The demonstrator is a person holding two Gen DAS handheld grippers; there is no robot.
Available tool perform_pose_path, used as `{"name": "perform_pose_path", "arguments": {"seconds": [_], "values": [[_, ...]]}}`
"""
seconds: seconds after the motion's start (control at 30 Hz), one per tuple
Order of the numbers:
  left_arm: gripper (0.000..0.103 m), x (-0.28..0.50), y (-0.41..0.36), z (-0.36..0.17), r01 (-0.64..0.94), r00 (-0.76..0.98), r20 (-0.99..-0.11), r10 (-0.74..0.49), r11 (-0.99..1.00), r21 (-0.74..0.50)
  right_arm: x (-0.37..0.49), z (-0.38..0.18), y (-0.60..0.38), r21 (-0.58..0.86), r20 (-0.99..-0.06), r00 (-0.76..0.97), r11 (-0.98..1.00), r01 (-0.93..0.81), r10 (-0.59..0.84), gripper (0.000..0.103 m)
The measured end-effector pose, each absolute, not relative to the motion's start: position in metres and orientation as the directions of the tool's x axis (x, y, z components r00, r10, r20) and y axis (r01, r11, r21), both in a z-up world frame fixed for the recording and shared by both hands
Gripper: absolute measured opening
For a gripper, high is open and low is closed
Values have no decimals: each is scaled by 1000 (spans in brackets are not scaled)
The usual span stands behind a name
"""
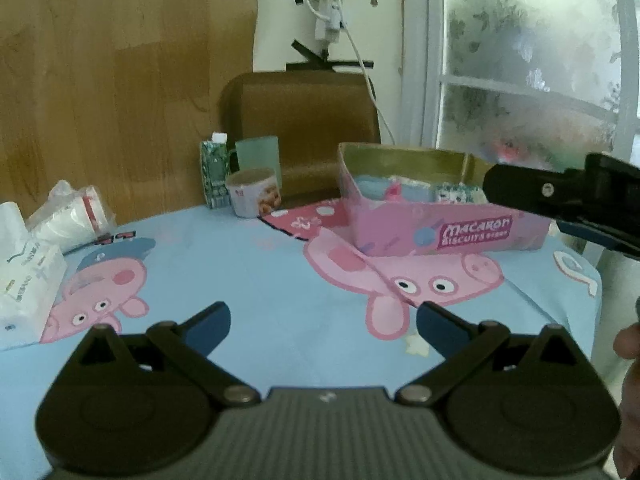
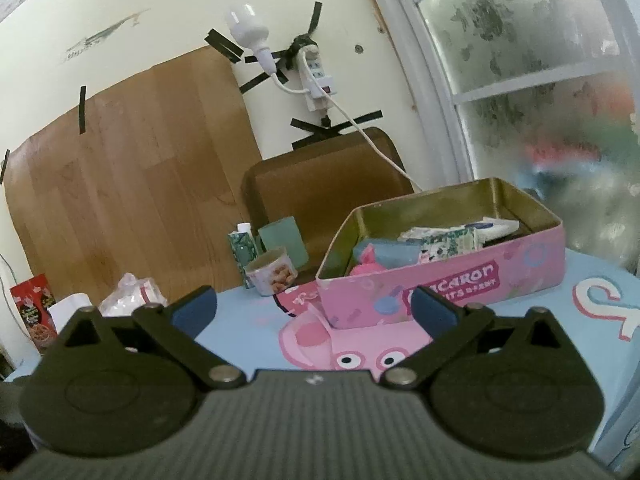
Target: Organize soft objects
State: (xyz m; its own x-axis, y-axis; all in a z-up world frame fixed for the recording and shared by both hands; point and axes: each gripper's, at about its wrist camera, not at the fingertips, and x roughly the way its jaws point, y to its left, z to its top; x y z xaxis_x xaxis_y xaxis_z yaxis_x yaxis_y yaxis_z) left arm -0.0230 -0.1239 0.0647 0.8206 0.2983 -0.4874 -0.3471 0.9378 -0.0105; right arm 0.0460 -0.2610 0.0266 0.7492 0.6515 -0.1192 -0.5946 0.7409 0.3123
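Both claws (image 1: 323, 322) (image 2: 314, 308) gape released, empty; pink tin (image 2: 440, 280) contents partly hidden behind its wall.

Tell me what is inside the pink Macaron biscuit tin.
The pink tin holds a light blue folded piece, something pink beside it, and white and green patterned packs. The tin's bottom and anything beneath these are covered.

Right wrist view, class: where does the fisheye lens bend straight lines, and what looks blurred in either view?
Right wrist view: the window frame bows in a curve, shapes behind its frosted glass smear. Left wrist view: the right gripper at the edge is soft, the pink tin sharper.
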Motion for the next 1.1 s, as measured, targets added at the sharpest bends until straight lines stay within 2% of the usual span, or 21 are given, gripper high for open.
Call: {"name": "perform_pose_path", "arguments": {"seconds": [0.1, 0.3, 0.6, 0.83, 1.1], "values": [[103, -30, -115, 63, -347, 833, -471, 290, 937, -37, 42, 26, -254, 308, -120, 761, 753, -582, 638, 103], [103, -29, -102, 52, -353, 816, -505, 281, 934, -52, 42, 20, -248, 302, -123, 781, 772, -558, 613, 103], [103, -20, -97, 37, -395, 765, -556, 325, 919, -6, 60, 5, -234, 306, -175, 748, 758, -577, 640, 103], [103, -9, -107, 31, -408, 731, -573, 371, 911, 69, 83, -7, -234, 363, -235, 726, 751, -551, 646, 103], [103, 10, -114, 23, -401, 697, -607, 381, 909, 111, 89, -13, -245, 355, -193, 753, 760, -545, 629, 103]]}}
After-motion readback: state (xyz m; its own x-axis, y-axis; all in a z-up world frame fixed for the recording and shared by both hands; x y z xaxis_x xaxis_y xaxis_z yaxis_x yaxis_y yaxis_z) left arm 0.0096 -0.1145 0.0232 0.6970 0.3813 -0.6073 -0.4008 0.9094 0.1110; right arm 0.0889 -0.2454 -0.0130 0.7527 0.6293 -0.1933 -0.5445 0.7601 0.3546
